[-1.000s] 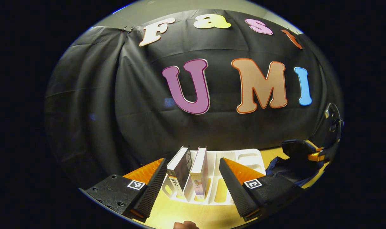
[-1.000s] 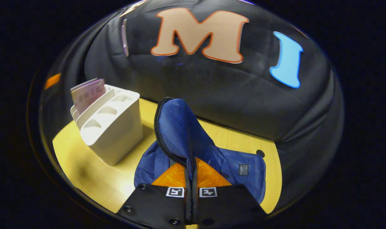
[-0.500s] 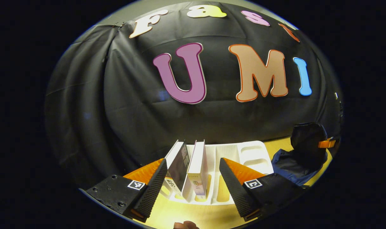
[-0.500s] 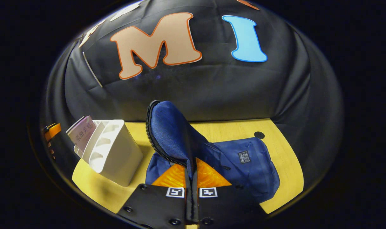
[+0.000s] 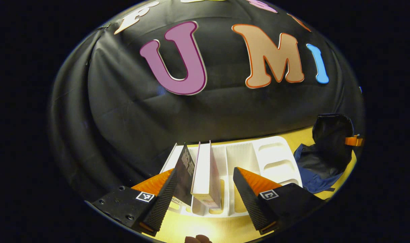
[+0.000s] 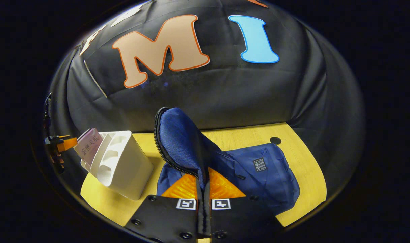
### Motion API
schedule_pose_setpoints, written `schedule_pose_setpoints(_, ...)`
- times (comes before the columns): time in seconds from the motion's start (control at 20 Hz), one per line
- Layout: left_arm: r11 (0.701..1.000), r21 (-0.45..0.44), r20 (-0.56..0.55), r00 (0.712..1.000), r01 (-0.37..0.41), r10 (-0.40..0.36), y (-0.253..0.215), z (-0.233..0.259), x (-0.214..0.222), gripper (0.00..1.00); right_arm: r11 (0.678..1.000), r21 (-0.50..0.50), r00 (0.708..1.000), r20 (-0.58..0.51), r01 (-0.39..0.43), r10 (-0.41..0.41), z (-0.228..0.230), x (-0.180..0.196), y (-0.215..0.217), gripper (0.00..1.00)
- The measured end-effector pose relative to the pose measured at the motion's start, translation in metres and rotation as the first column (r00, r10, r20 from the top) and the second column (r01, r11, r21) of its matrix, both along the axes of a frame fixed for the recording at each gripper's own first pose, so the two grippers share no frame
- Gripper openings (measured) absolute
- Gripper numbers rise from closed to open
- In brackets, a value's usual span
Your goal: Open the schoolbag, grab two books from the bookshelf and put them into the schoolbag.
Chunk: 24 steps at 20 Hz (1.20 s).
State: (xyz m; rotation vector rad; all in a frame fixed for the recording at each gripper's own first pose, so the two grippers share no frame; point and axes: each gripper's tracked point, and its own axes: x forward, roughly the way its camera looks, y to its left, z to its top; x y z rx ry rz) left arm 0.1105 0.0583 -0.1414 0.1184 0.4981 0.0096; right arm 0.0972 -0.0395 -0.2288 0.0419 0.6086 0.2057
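Currently holding schoolbag (image 6: pixel 258 175) flap (image 6: pixel 181 141) up, right gripper (image 6: pixel 203 189) clamping it. Left gripper (image 5: pixel 205 189) gaping wide, straddling two books (image 5: pixel 205 175) in bookshelf (image 5: pixel 269 158) at 12 o'clock, not pinching yet. Next: advancing, squeezing both spines, lifting straight out.

My left gripper (image 5: pixel 205 199) has two wedge-shaped jaws with ribbed inner faces, each set on a black block body. Every block carries a small square black-and-white marker near the jaw's root, and the left block shows round screw heads along its outer edge. My right gripper (image 6: pixel 203 189) has the same black body, two square markers side by side, and screws along its near edge.
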Motion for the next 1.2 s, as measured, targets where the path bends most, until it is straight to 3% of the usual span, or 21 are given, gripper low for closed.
schedule_pose_setpoints(0.2,0.996,-0.084,-0.161,0.986,0.023,-0.036,-0.003,-0.025,0.000,0.97,1.000,0.013,1.000,-0.008,0.007,-0.007,0.000,-0.001,0.001,0.03)
schedule_pose_setpoints(0.35,0.994,-0.107,-0.246,0.969,-0.019,-0.008,0.004,-0.041,0.012,0.96,1.000,0.004,1.000,-0.006,0.003,-0.003,0.001,-0.001,0.000,0.03)
schedule_pose_setpoints(0.55,0.996,-0.087,-0.331,0.944,-0.029,-0.001,0.007,-0.052,0.021,0.95,1.000,0.006,1.000,-0.002,0.007,-0.007,0.001,-0.001,0.000,0.03)
schedule_pose_setpoints(1.1,0.996,-0.066,-0.493,0.866,0.060,-0.085,-0.003,-0.074,0.034,0.91,0.999,0.029,1.000,-0.005,0.028,-0.028,0.002,-0.001,0.000,0.03)
schedule_pose_setpoints(1.2,0.994,-0.069,-0.510,0.854,0.081,-0.105,-0.001,-0.075,0.033,0.84,0.999,0.031,1.000,-0.007,0.030,-0.030,0.003,-0.002,0.000,0.03)
